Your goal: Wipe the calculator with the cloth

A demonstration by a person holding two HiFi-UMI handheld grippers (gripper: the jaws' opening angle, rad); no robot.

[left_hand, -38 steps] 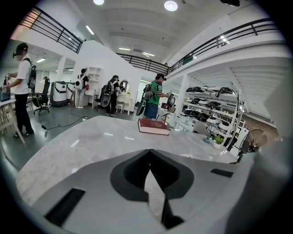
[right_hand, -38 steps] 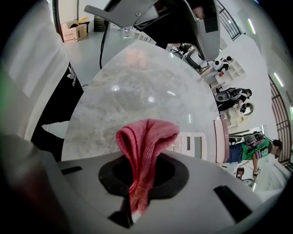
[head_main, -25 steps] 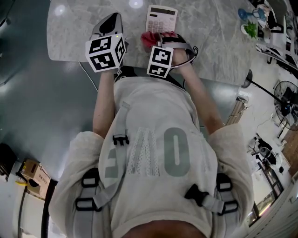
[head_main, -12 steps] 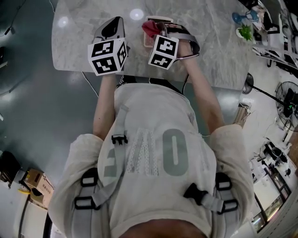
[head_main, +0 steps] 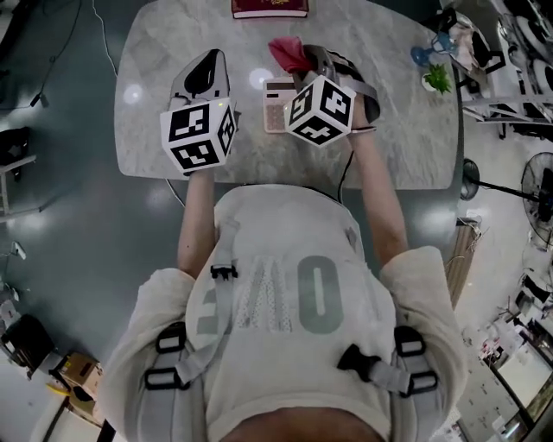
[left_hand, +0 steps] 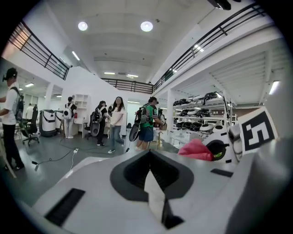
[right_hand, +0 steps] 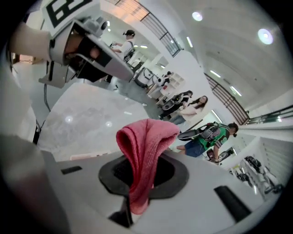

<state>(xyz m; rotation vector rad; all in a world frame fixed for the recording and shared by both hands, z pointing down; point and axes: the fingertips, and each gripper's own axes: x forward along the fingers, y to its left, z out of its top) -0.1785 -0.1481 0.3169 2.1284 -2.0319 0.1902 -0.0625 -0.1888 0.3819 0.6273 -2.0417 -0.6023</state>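
The pale calculator (head_main: 276,105) lies on the grey marble table (head_main: 406,138), partly behind my right gripper's marker cube. Raised above it, my right gripper (head_main: 304,62) is shut on the pink cloth (head_main: 289,52). In the right gripper view the cloth (right_hand: 144,155) stands folded up out of the closed jaws of the right gripper (right_hand: 137,201). To the left of the calculator, my left gripper (head_main: 207,62) hangs over the table. The left gripper (left_hand: 153,189) is shut with nothing in it. From there the cloth (left_hand: 197,150) shows to the right.
A dark red book (head_main: 269,8) lies at the table's far edge. A small green plant (head_main: 436,79) and a blue object (head_main: 421,53) stand at the right end. Several people stand on the floor beyond the table in both gripper views.
Both grippers have lifted off the table. The right one has carried the pink cloth up off the calculator, and more of the table now shows.
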